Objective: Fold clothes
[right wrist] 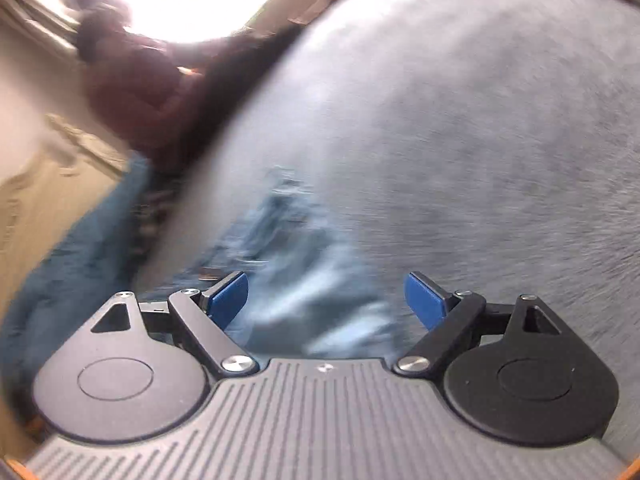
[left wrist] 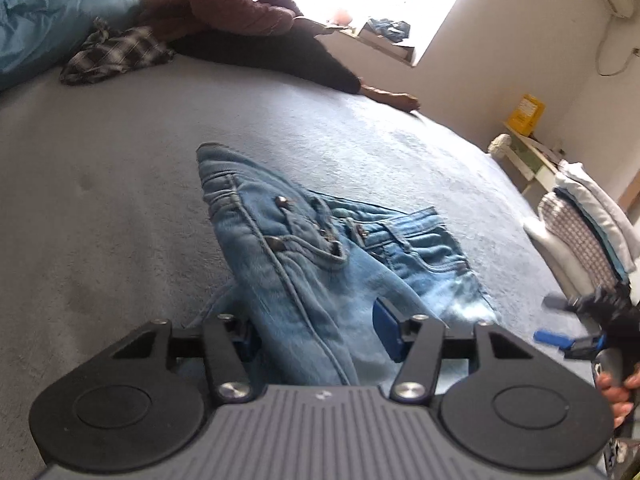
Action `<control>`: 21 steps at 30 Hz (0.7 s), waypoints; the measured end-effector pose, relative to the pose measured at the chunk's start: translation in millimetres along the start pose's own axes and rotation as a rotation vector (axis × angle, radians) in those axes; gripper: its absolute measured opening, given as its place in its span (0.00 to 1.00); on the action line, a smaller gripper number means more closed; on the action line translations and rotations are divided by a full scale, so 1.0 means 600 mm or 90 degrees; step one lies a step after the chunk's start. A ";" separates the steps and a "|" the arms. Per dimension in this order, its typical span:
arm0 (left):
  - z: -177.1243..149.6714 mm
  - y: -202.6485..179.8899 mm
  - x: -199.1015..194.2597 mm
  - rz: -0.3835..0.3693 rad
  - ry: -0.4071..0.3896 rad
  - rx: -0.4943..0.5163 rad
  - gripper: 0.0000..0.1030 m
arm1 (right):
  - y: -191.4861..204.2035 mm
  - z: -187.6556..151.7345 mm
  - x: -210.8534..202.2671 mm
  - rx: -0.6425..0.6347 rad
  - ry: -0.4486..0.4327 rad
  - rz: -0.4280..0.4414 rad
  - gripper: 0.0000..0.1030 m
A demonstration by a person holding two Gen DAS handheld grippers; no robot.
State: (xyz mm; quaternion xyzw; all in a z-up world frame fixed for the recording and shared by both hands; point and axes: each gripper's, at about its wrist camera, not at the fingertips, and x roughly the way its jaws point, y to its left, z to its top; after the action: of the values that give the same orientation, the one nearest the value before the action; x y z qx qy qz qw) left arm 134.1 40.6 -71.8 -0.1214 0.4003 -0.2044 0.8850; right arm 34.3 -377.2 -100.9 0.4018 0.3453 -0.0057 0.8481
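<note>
Light blue jeans (left wrist: pixel 304 248) lie crumpled on the grey-blue bed cover (left wrist: pixel 100 200), waistband and rivets facing up. My left gripper (left wrist: pixel 316 334) straddles a raised fold of a jeans leg. The denim hides part of the left pad, while the right blue pad (left wrist: pixel 386 328) shows its bare face beside the cloth, so the jaws stand open around the fold. My right gripper (left wrist: pixel 550 320) hangs at the bed's right side in a person's hand (left wrist: pixel 616 392). In the blurred right wrist view the right gripper (right wrist: pixel 326 298) is wide open above the smeared jeans (right wrist: pixel 288 264), gripping nothing.
A person in a maroon jacket (left wrist: pixel 224 0) sits at the bed's far side, beside a plaid garment (left wrist: pixel 116 54) and a blue pillow (left wrist: pixel 48 12). A stack of folded clothes (left wrist: pixel 588 224) sits off the right edge. Further back a yellow box (left wrist: pixel 530 110) stands on a shelf.
</note>
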 end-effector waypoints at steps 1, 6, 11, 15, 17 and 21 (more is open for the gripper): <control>0.003 0.001 0.005 0.005 0.001 -0.003 0.49 | -0.010 0.002 0.011 0.002 0.009 -0.006 0.83; 0.019 0.006 0.029 0.023 0.002 -0.013 0.36 | -0.026 0.019 0.066 -0.009 0.040 0.003 0.81; 0.028 0.006 0.047 0.025 -0.003 -0.016 0.27 | -0.010 0.046 0.123 -0.023 0.082 0.022 0.45; 0.028 0.005 0.053 0.022 -0.011 -0.015 0.19 | 0.023 0.052 0.144 -0.092 0.110 -0.014 0.13; 0.027 0.005 0.050 0.018 -0.021 -0.014 0.16 | 0.045 0.053 0.142 -0.136 0.107 -0.047 0.08; 0.024 0.007 0.037 0.006 -0.049 -0.016 0.12 | 0.106 0.066 0.133 -0.230 0.080 -0.095 0.07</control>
State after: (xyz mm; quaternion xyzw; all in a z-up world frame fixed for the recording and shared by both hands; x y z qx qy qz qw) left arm 159.5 34.9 -78.6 -0.1383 0.3687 -0.1907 0.8992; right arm 136.3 -340.0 -87.2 0.2158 0.4217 0.0189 0.8805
